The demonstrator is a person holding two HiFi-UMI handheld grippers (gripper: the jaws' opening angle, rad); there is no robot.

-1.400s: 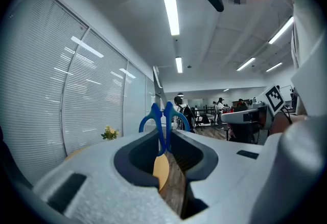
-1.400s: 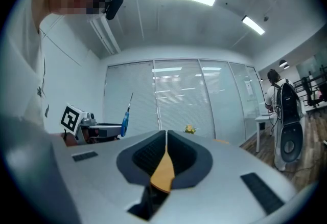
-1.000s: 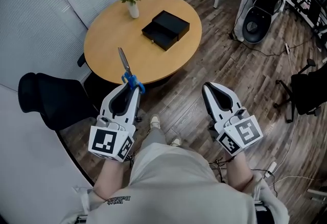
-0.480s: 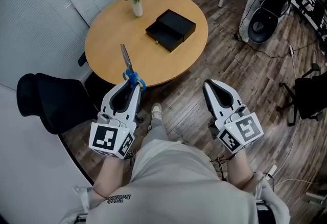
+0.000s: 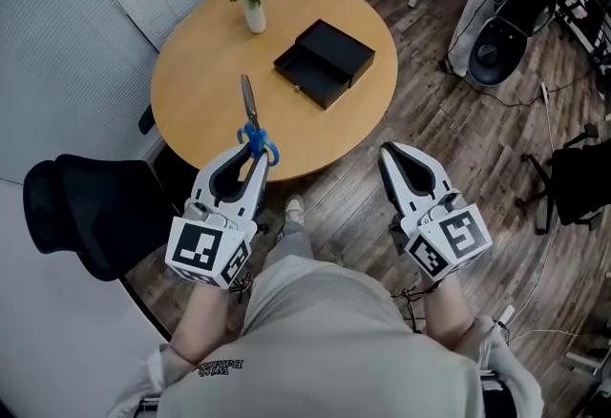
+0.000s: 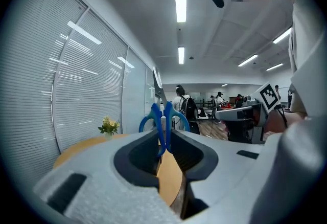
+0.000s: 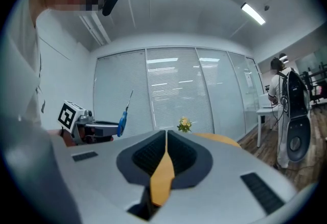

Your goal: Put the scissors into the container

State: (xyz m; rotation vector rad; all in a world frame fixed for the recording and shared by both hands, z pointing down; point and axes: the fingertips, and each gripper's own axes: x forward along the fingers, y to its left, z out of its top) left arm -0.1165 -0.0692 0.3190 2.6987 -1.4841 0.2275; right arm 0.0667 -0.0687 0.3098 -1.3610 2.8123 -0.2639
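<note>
Flower vase [image 5: 251, 15], round table [image 5: 196, 96], black chair [image 5: 88, 216]

The blue-handled metal scissors [image 5: 251, 123] are pinched by their handles in the left gripper [image 5: 256, 152], blades closed, tip pointing out over the round wooden table [image 5: 200, 73]. The black rectangular container [image 5: 325, 61] lies open mid-table, well apart.

Round wooden table [image 5: 200, 73]: black container [image 5: 325, 63] near centre, apparently open; flower vase [image 5: 254, 18] at far edge.

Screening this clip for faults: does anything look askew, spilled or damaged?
Nothing stands out. The left tool holds the scissors by their blue handles, the black container sits on the table, the vase upright.
</note>
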